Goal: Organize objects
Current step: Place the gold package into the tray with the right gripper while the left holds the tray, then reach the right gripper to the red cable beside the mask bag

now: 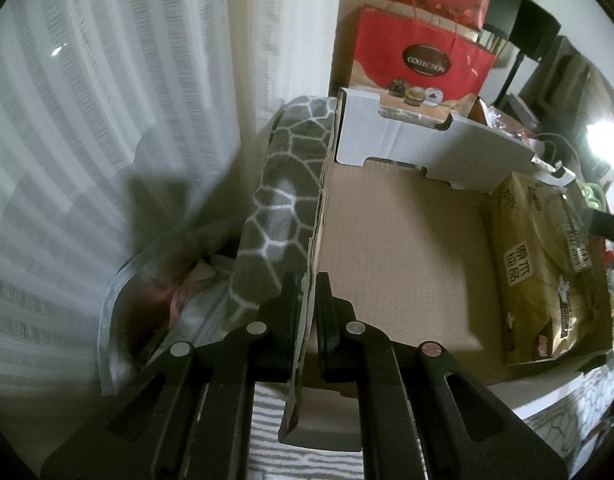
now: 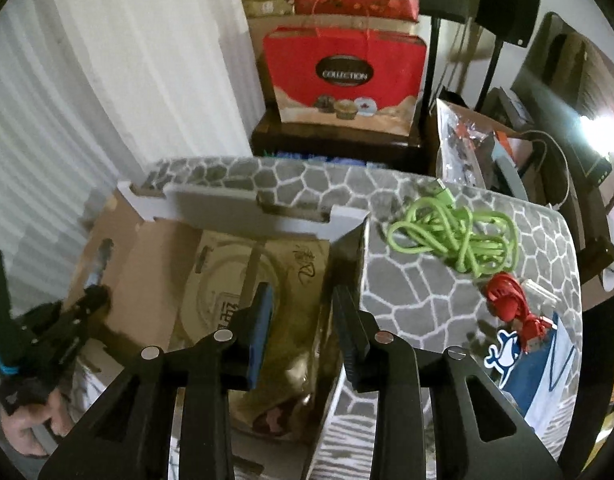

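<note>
A cardboard box [image 1: 395, 240] stands open on a grey patterned blanket [image 2: 407, 288]. A gold packet [image 1: 539, 264] lies flat inside it along the right wall. My left gripper [image 1: 307, 284] is shut on the box's left wall [image 1: 319, 220], pinching the cardboard edge. In the right wrist view my right gripper [image 2: 303, 304] hangs open just above the gold packet [image 2: 223, 276], its pads clear of the packet. The left gripper [image 2: 95, 292] shows there at the far left, on the box wall.
A green cable [image 2: 459, 236], a red cable [image 2: 507, 300] and a blue-and-white packet [image 2: 535, 368] lie on the blanket right of the box. A red gift bag [image 2: 343, 76] stands behind. White curtains [image 1: 87, 140] hang left; a clear zip bag [image 1: 147, 300] lies below them.
</note>
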### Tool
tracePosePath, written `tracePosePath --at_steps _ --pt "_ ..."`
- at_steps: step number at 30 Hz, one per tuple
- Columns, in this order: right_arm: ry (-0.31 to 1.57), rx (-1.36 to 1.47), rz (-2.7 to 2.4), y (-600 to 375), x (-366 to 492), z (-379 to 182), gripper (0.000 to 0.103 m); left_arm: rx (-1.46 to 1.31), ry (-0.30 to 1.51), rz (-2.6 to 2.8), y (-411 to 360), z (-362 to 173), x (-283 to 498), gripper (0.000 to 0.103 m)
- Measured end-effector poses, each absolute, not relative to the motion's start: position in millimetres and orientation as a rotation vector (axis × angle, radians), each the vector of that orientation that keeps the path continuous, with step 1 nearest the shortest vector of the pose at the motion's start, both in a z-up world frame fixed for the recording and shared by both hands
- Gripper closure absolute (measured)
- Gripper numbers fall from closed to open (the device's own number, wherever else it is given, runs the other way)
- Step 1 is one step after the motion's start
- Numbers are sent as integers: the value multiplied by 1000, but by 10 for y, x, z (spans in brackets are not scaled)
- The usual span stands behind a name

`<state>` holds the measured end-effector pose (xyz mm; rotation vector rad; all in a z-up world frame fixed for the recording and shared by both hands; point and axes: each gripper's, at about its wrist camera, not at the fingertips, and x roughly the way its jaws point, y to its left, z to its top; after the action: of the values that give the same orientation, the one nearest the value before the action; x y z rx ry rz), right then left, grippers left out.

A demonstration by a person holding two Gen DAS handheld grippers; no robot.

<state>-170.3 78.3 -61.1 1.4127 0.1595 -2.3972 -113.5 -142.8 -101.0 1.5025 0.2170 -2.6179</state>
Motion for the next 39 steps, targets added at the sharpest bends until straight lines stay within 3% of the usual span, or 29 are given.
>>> tracePosePath --at_steps 8,10,18,20,24,39 --pt "237 1478 -2392 636 -1836 -796 76 1501 212 -2616 -1422 -1007 -1134 95" --pt "262 1477 -2410 617 -1879 -810 89 1501 214 -2617 -1423 -1004 -1135 95" --pt "89 1473 -2471 781 -1967 -742 92 1501 218 -2618 -1422 -1007 -1140 95" --pt "81 1465 -2485 786 -1972 -733 91 1502 217 -2619 -1423 -1008 -1139 95" --pt "98 1468 -2447 760 -1964 -741 77 1503 222 -2617 -1423 -1009 -1136 95" --pt "126 1396 -2562 1741 -1880 -282 60 1501 215 -2614 -1406 -1011 -1125 95"
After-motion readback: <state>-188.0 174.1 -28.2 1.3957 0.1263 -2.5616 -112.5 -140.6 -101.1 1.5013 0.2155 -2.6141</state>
